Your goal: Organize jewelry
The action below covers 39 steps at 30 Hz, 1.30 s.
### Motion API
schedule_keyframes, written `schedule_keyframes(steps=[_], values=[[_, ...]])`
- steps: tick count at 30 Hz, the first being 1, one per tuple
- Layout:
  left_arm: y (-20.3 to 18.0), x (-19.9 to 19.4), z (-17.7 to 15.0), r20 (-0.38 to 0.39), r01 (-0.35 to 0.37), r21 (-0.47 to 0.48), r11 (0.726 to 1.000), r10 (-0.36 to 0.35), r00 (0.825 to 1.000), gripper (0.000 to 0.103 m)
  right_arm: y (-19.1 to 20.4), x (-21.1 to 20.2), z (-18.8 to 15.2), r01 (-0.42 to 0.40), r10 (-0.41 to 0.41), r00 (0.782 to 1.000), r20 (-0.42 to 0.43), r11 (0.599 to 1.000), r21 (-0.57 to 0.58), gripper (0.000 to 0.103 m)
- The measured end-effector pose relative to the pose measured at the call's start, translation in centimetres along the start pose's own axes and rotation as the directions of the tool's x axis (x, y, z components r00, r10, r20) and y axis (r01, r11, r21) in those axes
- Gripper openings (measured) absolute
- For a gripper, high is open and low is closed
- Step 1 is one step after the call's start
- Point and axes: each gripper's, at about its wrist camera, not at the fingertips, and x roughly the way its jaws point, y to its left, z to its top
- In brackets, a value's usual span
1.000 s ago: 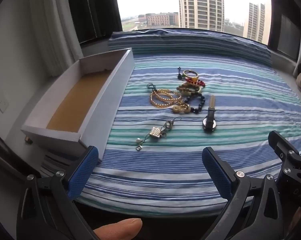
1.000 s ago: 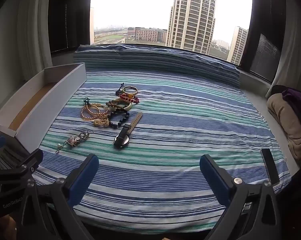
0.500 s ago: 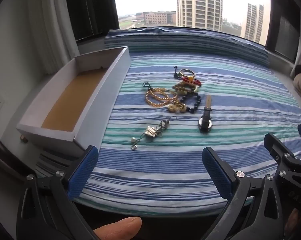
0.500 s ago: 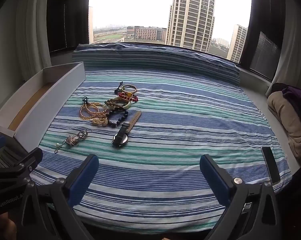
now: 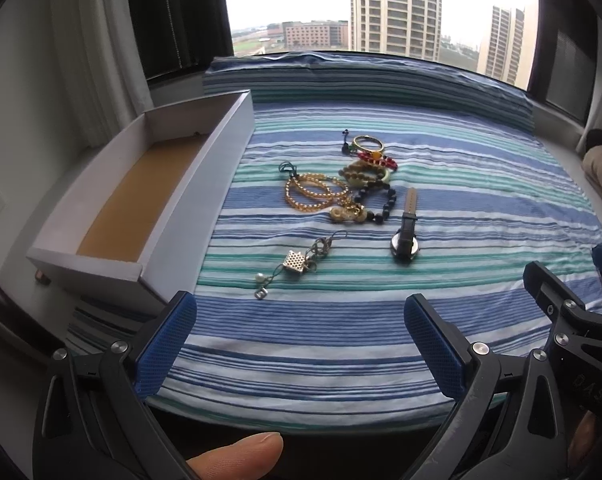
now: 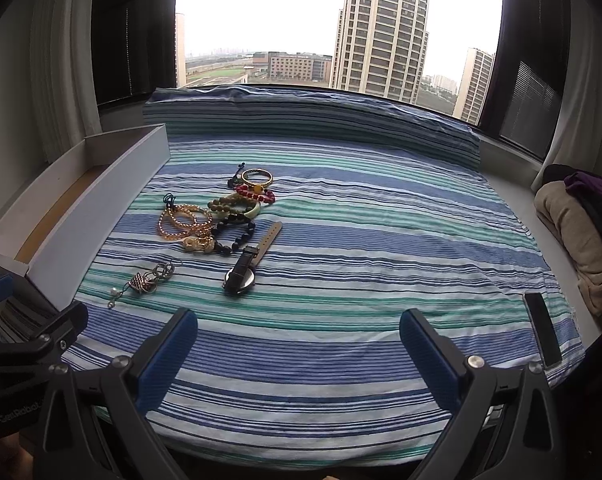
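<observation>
One watch [image 5: 406, 236], one box [image 5: 205, 184], one phone [image 6: 542, 329].

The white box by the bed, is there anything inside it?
The white box shows only its bare brown bottom, with no jewelry in it. The near wall hides the closest strip of the bottom.

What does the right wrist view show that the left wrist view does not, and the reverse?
Only the right wrist view shows the phone at the cloth's right edge, and the right tongs, open, from behind. Only the left wrist view shows the thumb and the tray's whole brown floor. Both show the tray, watch, charm, bead pile, striped cloth and left tongs, open.
</observation>
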Motion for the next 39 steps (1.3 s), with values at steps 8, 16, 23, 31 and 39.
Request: schedule_keyframes(steps=[8, 16, 23, 31, 39], values=[[0.0, 0.3, -0.1, -0.002, -0.007, -0.002, 1.000, 0.007, 1.000, 0.103, 0.1, 0.2, 0.1, -0.001, 0.001, 1.000, -0.001, 1.000, -0.004, 0.103], [0.3, 0.9, 0.2, -0.014, -0.011, -0.005, 1.000, 0.011, 1.000, 0.103, 0.4, 0.5, 0.1, -0.002, 0.002, 1.000, -0.006, 1.000, -0.006, 0.103], [0.4, 1.2, 0.1, -0.020, -0.010, -0.006, 1.000, 0.010, 1.000, 0.103, 0.4, 0.7, 0.1, -0.001, 0.001, 1.000, -0.006, 1.000, -0.010, 0.103], [0.4, 1.4, 0.1, -0.025, -0.012, -0.002, 1.000, 0.012, 1.000, 0.103, 0.4, 0.8, 0.0, -0.001, 0.001, 1.000, -0.008, 1.000, -0.009, 0.103], [0.1, 1.5, 0.1, -0.023, -0.017, 0.020, 1.000, 0.018, 1.000, 0.103, 0.4, 1.0, -0.1, -0.003, 0.003, 1.000, -0.014, 1.000, -0.010, 0.103]])
